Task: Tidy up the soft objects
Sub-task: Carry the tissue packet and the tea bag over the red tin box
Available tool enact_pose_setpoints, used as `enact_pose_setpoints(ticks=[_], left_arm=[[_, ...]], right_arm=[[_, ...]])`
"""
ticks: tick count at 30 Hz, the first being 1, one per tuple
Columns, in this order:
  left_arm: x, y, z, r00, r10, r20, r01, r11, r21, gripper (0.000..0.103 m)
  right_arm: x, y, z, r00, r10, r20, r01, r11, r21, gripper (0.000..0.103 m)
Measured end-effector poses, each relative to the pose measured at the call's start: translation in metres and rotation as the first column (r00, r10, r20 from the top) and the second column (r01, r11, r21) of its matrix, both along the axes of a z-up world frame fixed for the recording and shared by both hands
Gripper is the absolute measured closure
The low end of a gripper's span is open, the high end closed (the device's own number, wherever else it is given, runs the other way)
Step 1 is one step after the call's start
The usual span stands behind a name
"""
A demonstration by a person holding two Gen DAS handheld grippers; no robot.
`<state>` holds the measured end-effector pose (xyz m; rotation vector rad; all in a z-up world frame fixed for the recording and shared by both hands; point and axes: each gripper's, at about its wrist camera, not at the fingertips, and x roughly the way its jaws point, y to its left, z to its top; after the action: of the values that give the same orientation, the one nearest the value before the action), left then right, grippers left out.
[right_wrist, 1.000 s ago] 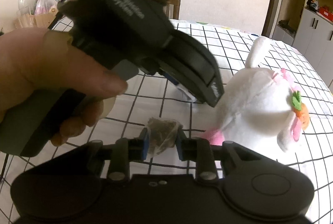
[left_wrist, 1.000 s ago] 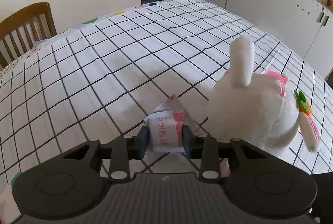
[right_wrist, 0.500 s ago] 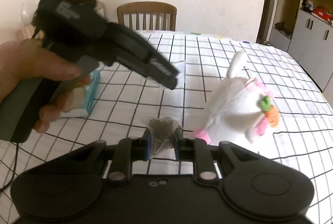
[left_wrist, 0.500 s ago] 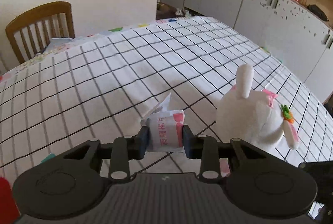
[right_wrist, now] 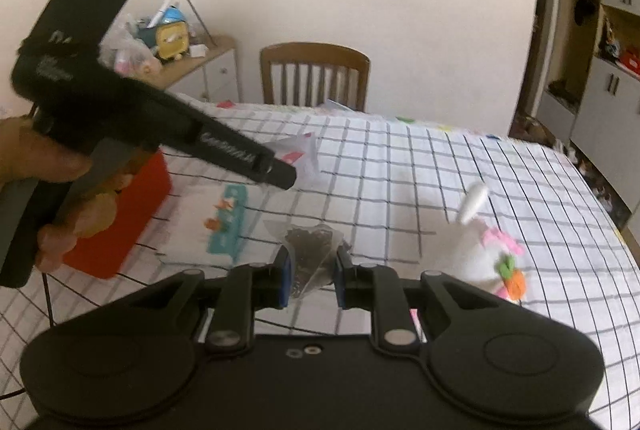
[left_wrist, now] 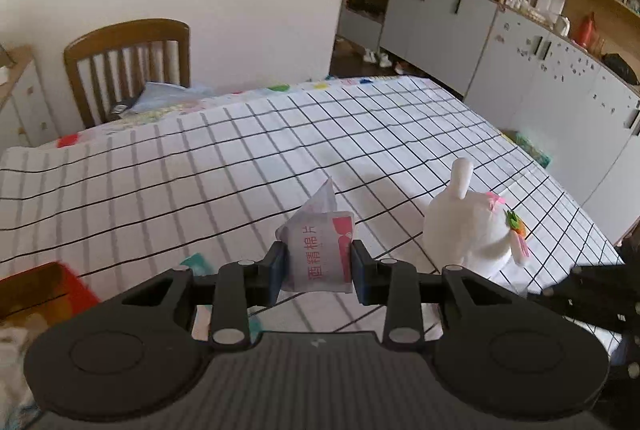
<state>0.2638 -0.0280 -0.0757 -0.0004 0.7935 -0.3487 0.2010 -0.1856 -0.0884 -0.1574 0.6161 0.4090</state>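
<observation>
Your left gripper (left_wrist: 319, 272) is clamped on a white packet (left_wrist: 320, 254) printed with red characters; the pads press both side edges, and the packet is held clear above the table (left_wrist: 200, 166). Your right gripper (right_wrist: 311, 276) is clamped on a clear sachet (right_wrist: 310, 250) filled with dark granules, also held off the surface.

Just beyond the right gripper, to its left, a teal-and-white tissue pack (right_wrist: 224, 226) lies flat on the checked tablecloth. A red box (right_wrist: 124, 218) sits beside the pack, at the table's left edge. The hand (right_wrist: 52, 190) gripping the left tool's handle is in front of that box in the right wrist view.

To the right of both grippers, a white plush rabbit (left_wrist: 472, 230) sits upright on the cloth, with a pink bow and an orange carrot trim on its head. It is apart from both held items.

At the far table edge stands a wooden chair (left_wrist: 128, 66). Grey cabinets (left_wrist: 440, 14) line the right-hand wall.
</observation>
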Motion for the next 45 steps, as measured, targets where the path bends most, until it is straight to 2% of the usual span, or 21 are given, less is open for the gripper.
enact_pose_setpoints(ticks=[12, 22, 32, 37, 45], left_arm=[[-0.059, 0.075, 0.038, 0.992, 0.118, 0.053, -0.118, 0.993, 0.009, 0.07], [-0.084, 0.136, 0.05, 0.978, 0.197, 0.062, -0.199, 0.98, 0.022, 0.07], [-0.096, 0.184, 0.04, 0.97, 0.241, 0.033, -0.242, 0.969, 0.048, 0.07], [-0.098, 0.206, 0.027, 0.963, 0.269, 0.005, -0.269, 0.962, 0.053, 0.07], [-0.091, 0.226, 0.009, 0.955, 0.293, -0.031, -0.291, 0.954, 0.072, 0.07]], right_arm=[[-0.01, 0.057, 0.036, 0.987, 0.149, 0.051, -0.15, 0.989, 0.015, 0.083], [-0.011, 0.117, 0.045, 0.965, 0.254, 0.063, -0.255, 0.967, 0.008, 0.083], [0.003, 0.172, 0.038, 0.952, 0.304, 0.043, -0.303, 0.953, -0.01, 0.083], [0.021, 0.197, 0.025, 0.953, 0.302, -0.005, -0.302, 0.953, -0.011, 0.083], [0.05, 0.23, -0.003, 0.956, 0.286, -0.06, -0.29, 0.955, -0.062, 0.083]])
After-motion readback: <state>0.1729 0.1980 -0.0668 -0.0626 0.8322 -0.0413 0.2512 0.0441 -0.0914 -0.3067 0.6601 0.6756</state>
